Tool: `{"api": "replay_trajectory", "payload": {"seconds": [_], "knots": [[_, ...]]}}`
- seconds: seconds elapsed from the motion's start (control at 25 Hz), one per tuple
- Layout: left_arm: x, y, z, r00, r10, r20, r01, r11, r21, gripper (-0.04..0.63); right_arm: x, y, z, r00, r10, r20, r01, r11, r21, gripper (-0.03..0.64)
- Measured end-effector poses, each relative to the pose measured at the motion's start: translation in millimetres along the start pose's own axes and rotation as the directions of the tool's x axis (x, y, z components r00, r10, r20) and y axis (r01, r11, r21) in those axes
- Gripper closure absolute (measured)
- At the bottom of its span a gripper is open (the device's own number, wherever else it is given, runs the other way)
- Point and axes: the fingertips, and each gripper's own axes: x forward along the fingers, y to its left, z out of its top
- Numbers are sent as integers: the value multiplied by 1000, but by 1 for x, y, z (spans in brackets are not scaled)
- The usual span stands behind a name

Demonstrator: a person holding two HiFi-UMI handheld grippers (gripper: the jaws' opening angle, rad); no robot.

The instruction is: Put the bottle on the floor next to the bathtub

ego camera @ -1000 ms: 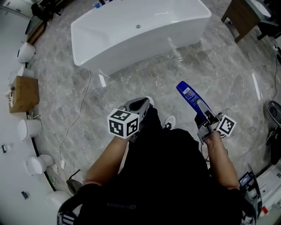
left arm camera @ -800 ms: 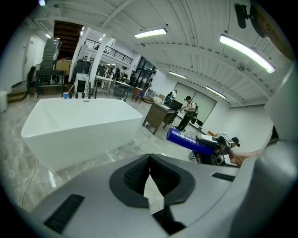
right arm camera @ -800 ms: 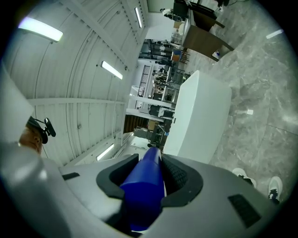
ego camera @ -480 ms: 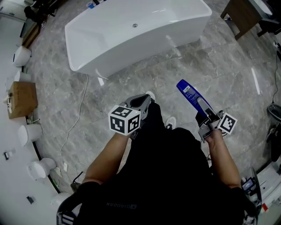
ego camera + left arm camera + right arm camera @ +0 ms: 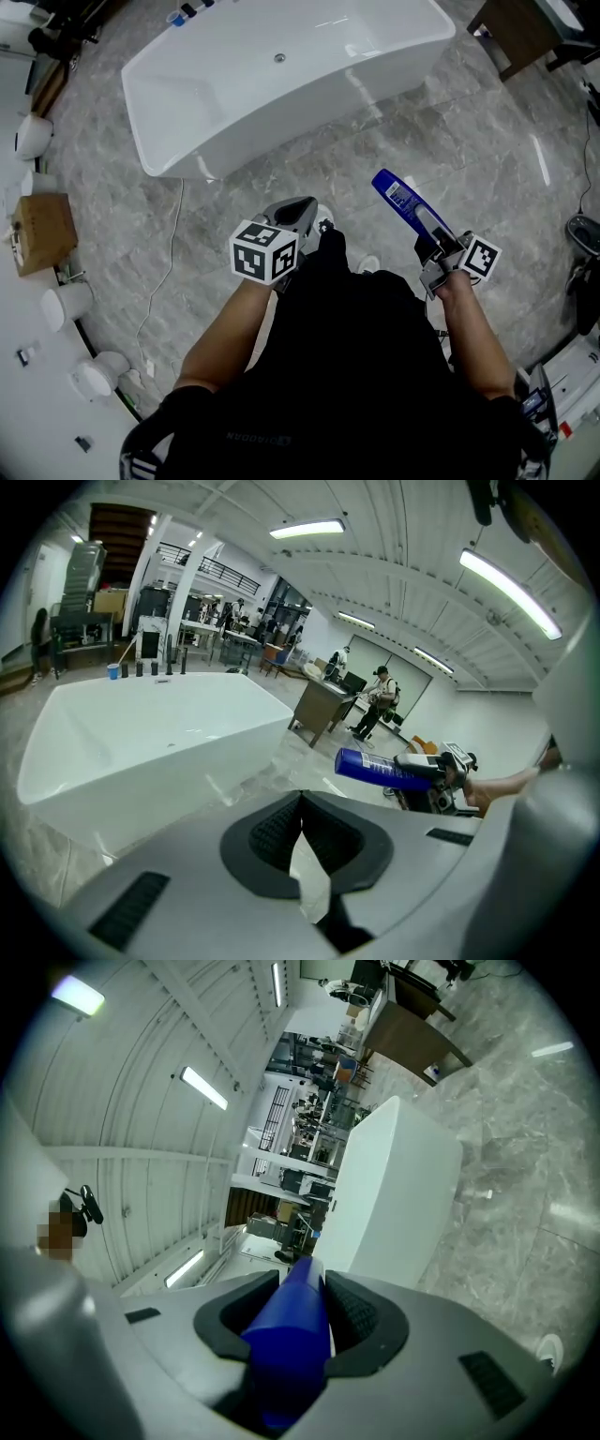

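While the person stands on the grey marbled floor (image 5: 487, 159) facing the near long wall of the white freestanding bathtub (image 5: 309, 117), the head view shows the right gripper (image 5: 429, 246) clamped on the lower end of a blue bottle (image 5: 401, 199), which angles up and forward toward the tub and hangs in the air well apart from it, over bare floor; the grip low on the body probably leaves the rest free to be stood down. The left gripper (image 5: 298, 211) rides ahead of the body with nothing in it, likely kept clear of the carry, and a thin cable (image 5: 164, 272) trails across the floor from the tub's left corner. From the left gripper view, the jaws are drawn together to a thin slit with nothing between them, the tub to the left and the bottle held out to the right. From the right gripper view, the ridged pads (image 5: 354, 1309) press both sides of the blue bottle, which points straight along the jaws at the tub's end wall, with open floor beside it where the bottle is meant to go.
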Motion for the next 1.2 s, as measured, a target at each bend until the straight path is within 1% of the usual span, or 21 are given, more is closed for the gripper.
{"api": "replay_trajectory", "payload": {"seconds": [0.2, 0.32, 0.48, 0.56, 0.64, 0.72, 0.8, 0.88, 1.0, 1.08, 1.16, 1.2], "knots": [[9, 41, 29, 1000, -8, -16, 8, 1000, 28, 580, 42, 1, 11, 1000, -27, 16, 26, 1000, 8, 443], [18, 73, 38, 999, -5, -39, 7, 999, 50, 580, 70, -2, 17, 998, -54, 19, 54, 999, 5, 443], [31, 116, 32, 995, -1, -97, 7, 998, 64, 580, 97, -8, 26, 993, -112, 25, 113, 993, -28, 443], [35, 134, 29, 994, 4, -110, 4, 998, 66, 580, 108, -12, 30, 991, -134, 28, 136, 990, -43, 443], [38, 148, 25, 993, 7, -118, -1, 999, 53, 580, 118, -15, 32, 988, -151, 16, 152, 986, -66, 443], [40, 159, 20, 992, 13, -127, -8, 999, 36, 581, 126, -24, 30, 982, -188, -6, 187, 979, -80, 443], [44, 169, 14, 990, 20, -138, -16, 1000, 27, 580, 132, -42, 27, 966, -255, -34, 251, 964, -90, 443], [51, 179, 7, 989, 27, -148, -25, 1000, 16, 580, 138, -65, 25, 945, -323, -61, 314, 942, -116, 443], [62, 194, -6, 985, 44, -167, -46, 999, -10, 581, 154, -99, 20, 914, -388, -118, 364, 913, -184, 443], [74, 201, -12, 983, 55, -176, -60, 998, -23, 580, 163, -128, 15, 875, -452, -173, 399, 876, -272, 443], [91, 207, -18, 981, 66, -185, -72, 997, -30, 580, 177, -157, 10, 834, -501, -231, 406, 841, -358, 443], [101, 210, -22, 979, 72, -191, -79, 996, -30, 580, 185, -173, 8, 815, -519, -256, 407, 829, -385, 443]]}}
